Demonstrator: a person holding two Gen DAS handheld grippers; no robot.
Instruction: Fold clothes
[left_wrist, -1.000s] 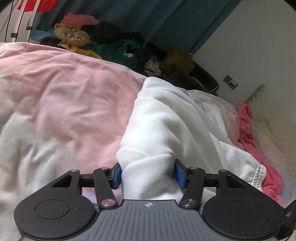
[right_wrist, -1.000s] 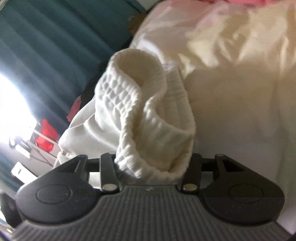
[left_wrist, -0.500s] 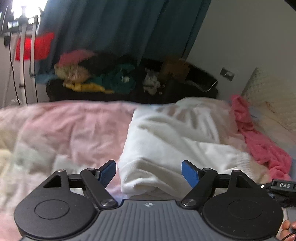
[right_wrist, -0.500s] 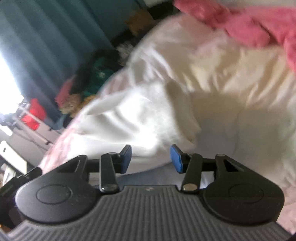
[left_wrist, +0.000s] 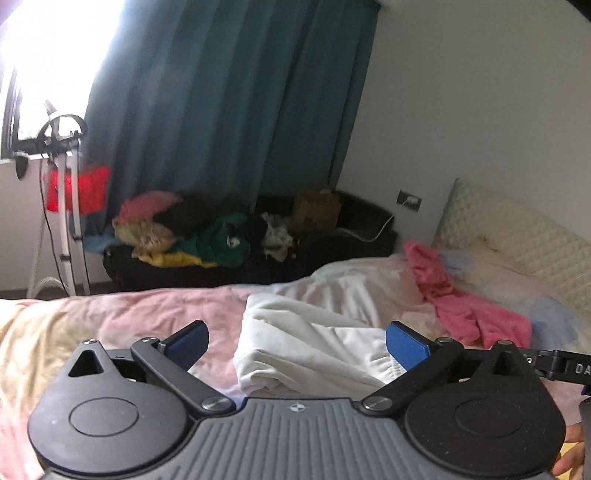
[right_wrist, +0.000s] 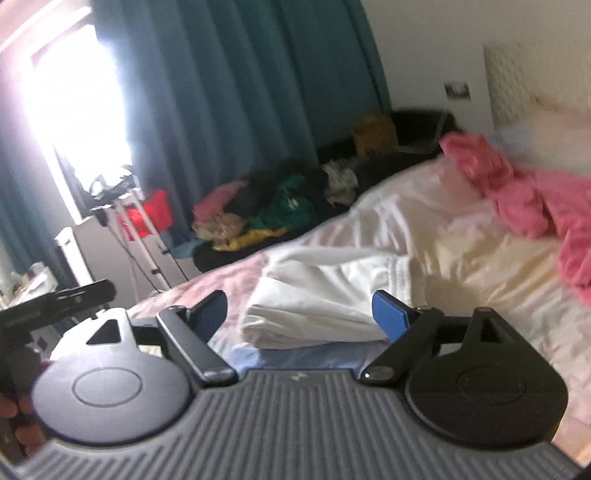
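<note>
Both grippers, left gripper (left_wrist: 297, 341) and right gripper (right_wrist: 300, 312), opening, empty; only right view shows window.

A folded garment (left_wrist: 310, 343) lies on the bed (left_wrist: 110, 317), a crumpled towel (left_wrist: 458, 306) to its right, a clothes pile (left_wrist: 192, 236) behind.

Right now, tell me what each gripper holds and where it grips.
Nothing. The left gripper and right gripper are both opening, empty, above the folded white garment on the bed.
</note>
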